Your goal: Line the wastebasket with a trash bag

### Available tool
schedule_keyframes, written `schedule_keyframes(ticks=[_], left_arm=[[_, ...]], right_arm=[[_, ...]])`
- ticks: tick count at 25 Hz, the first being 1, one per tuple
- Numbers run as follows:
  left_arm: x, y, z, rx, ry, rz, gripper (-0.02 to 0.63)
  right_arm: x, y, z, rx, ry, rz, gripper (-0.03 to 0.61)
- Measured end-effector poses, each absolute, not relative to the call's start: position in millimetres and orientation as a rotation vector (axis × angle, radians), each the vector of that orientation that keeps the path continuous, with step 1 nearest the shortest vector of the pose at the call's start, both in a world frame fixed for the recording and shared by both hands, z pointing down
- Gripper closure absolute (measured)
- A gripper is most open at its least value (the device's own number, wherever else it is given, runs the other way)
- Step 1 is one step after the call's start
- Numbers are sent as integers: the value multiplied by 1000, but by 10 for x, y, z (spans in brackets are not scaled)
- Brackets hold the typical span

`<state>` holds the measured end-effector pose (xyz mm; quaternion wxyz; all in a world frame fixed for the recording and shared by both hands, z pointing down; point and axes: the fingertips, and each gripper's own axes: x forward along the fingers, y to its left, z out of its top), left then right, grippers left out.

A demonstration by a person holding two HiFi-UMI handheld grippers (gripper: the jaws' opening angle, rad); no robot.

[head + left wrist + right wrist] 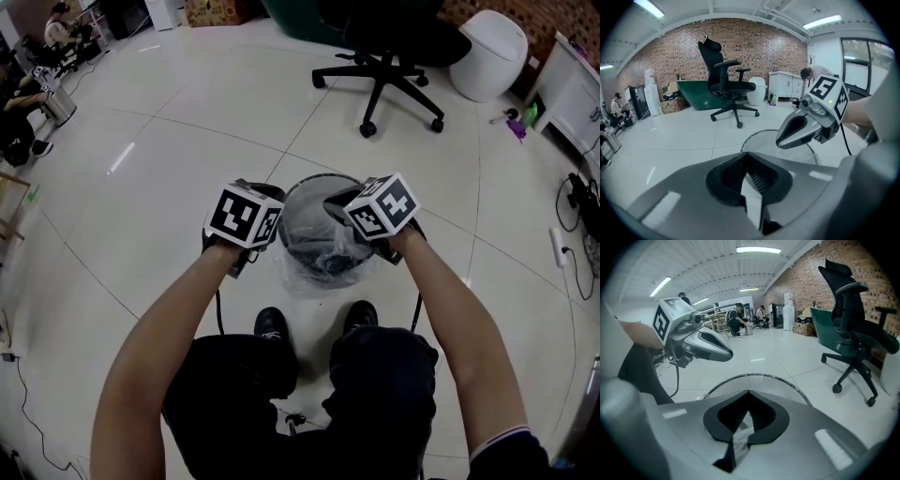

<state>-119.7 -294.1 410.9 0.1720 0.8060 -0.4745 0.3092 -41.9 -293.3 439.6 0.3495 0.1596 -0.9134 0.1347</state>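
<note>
Left gripper (265,214): I see it clamped on bag (312,274) film. Right gripper (354,214): same, pinching film. Wastebasket (317,177): between them, rim just under both tips. Floor (169,141): open ahead of both grippers; chair (380,67) well beyond.

Black office chair (384,66): stands on the white tiled floor (141,159), far centre. White rounded container (489,54): right of the chair, near a white cabinet (574,89). Brick wall (661,56): far side. Cables (578,202): floor, right edge. Seated people (19,112): far left.
</note>
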Motion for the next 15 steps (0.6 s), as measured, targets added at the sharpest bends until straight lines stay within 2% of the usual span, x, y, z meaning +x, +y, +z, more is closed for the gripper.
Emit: schedule_keyframes(ticks=[6,15], left_arm=[[-1447,-2963,4240,2238,-1393,823,603],[-1444,-2832,4433,2281,-1280,858,603]], right_arm=[[-766,-2962,4686,322,-2320,383,577],[-959,-3025,5273,295,-2215,438,577]])
